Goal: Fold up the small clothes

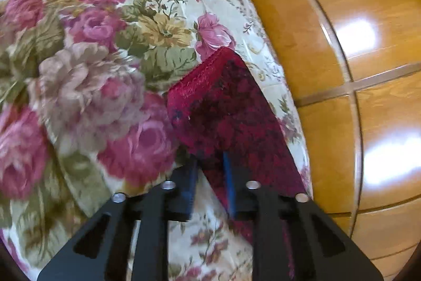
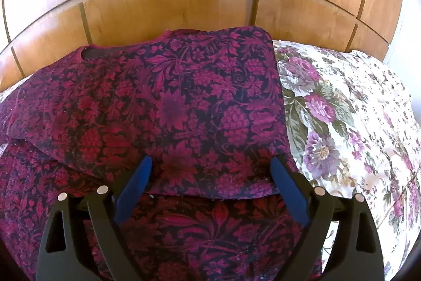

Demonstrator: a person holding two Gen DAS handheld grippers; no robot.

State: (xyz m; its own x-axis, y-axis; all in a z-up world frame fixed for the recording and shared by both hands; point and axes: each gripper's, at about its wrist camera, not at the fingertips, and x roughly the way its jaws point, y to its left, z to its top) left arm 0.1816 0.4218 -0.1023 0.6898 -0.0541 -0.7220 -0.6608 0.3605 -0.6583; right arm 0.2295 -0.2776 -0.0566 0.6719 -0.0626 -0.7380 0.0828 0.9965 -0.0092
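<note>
While left gripper pinches the garment, the corner may slip; right gripper hangs wide, holding nothing.

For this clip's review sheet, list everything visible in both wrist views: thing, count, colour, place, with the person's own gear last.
dark red and black floral-patterned knit garment: one, crimson on black, spread on the bed with its top part folded over; a hemmed end is lifted off the cover.
cream floral bedspread: one, cream with pink and purple roses and green leaves, under the garment.
glossy orange-brown wooden panelling: several panels, behind the bed.
left claw: one, black with blue pads, shut on the garment's end.
right claw: one, black with blue pads, open over the garment's folded part, not gripping it.
</note>
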